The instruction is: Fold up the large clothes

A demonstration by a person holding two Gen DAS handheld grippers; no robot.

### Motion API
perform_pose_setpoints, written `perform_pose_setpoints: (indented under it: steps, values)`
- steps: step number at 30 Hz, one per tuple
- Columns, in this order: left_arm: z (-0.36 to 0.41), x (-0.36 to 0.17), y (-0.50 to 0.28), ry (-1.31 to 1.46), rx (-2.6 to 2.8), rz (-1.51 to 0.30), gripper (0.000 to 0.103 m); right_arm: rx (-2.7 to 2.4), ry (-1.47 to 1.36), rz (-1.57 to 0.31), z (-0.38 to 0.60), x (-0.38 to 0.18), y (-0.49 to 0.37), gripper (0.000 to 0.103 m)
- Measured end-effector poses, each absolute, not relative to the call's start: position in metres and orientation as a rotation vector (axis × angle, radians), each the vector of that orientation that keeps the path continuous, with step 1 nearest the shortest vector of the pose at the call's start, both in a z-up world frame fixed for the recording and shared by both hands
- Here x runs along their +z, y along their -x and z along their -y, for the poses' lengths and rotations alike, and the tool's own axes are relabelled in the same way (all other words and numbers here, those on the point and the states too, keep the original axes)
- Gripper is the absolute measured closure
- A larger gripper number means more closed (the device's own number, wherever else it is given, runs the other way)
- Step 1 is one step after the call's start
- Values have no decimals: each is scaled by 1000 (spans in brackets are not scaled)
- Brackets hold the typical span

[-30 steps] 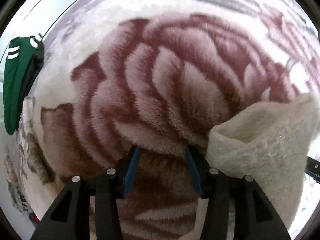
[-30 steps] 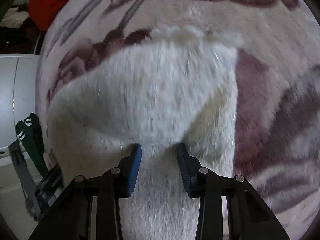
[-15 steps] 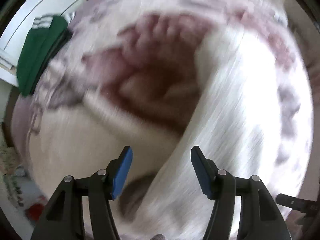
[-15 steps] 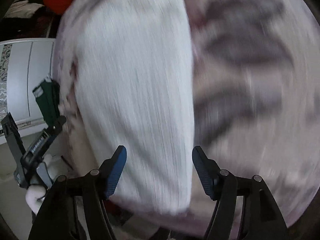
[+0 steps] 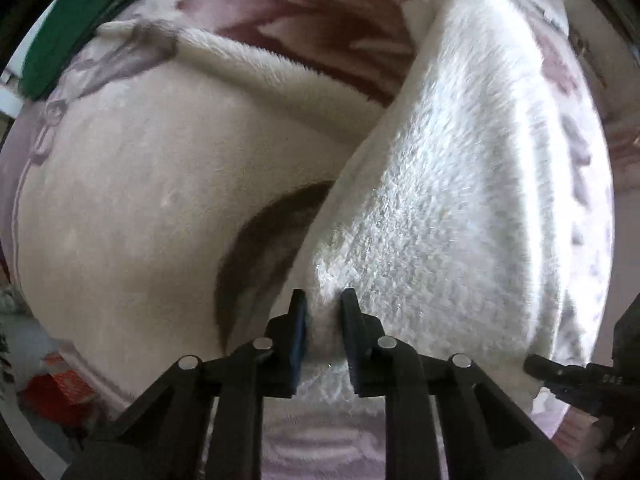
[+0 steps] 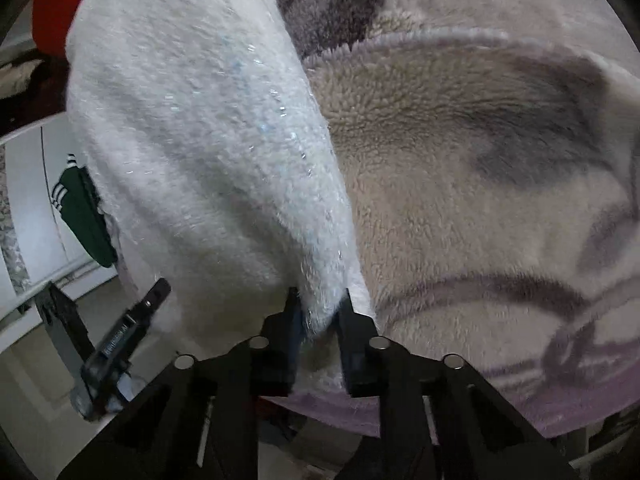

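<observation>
Two grippers, one white fuzzy garment, one floral plush blanket under it.

Left wrist view, left to right: green garment with white stripes (image 5: 76, 20) cut off at the top-left edge; blanket (image 5: 120, 200) with its pale underside folded over; white fuzzy garment (image 5: 448, 200) draped on the right half. Left gripper (image 5: 323, 308) was closing, pads pinching the garment's bottom edge. The other gripper's tip poked in at far right, with unreadable lettering.

Right wrist view: left gripper's body at lower left, label too blurred to read; the garment (image 6: 192, 128) hung left of centre; right gripper (image 6: 319, 304) was closing, clamped on its lower edge. Red item (image 6: 52, 12) mostly hidden behind the garment.
</observation>
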State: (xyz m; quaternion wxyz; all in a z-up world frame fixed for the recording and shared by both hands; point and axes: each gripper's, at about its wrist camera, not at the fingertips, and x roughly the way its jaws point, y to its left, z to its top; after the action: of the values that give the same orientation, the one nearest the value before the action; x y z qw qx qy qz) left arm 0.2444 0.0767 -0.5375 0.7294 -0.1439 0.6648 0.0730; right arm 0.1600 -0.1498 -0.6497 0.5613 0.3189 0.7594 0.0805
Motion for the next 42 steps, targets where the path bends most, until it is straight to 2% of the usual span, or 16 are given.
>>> perform_pose_setpoints:
  steps: [4, 7, 9, 11, 12, 14, 19, 21, 23, 26, 30, 32, 36, 40, 42]
  values:
    - [-77, -559, -234, 274, 177, -1521, 88, 206, -696, -1761, 148, -619, -151, 90]
    - [-78, -558, -240, 287, 175, -1532, 86, 176, -656, -1843, 140, -645, -153, 89]
    - [-81, -547, -244, 303, 165, -1517, 84, 152, -676, -1866, 139, -658, -155, 85]
    - [-88, -535, -247, 348, 143, -1484, 84, 171, -734, -1874, 141, -655, -159, 70]
    - [-92, -532, -249, 351, 140, -1471, 80, 192, -745, -1856, 144, -650, -160, 66]
    - [-97, -536, -254, 360, 127, -1468, 73, 214, -750, -1820, 149, -641, -157, 48]
    - [-103, -581, -282, 436, 8, -1516, 73, 256, -816, -1815, 159, -664, -146, 46]
    - [-103, -591, -290, 432, -50, -1514, 68, 308, -836, -1786, 164, -677, -148, 43]
    - [-105, -595, -298, 429, -106, -1509, 67, 368, -868, -1746, 155, -690, -152, 32]
    - [-120, -591, -298, 496, -150, -1501, 66, 412, -953, -1710, 148, -702, -157, 25]
    - [-157, -573, -282, 641, -154, -1411, 66, 440, -994, -1704, 156, -704, -159, 25]
    - [-166, -577, -279, 697, -134, -1398, 60, 441, -1015, -1695, 160, -705, -158, 25]
    - [-130, -605, -282, 593, -191, -1480, 60, 431, -1013, -1674, 174, -705, -157, 25]
    - [-116, -598, -283, 505, -181, -1445, 61, 429, -1034, -1688, 173, -711, -154, 20]
    - [-118, -591, -275, 517, -161, -1405, 64, 445, -1038, -1680, 167, -708, -161, 25]
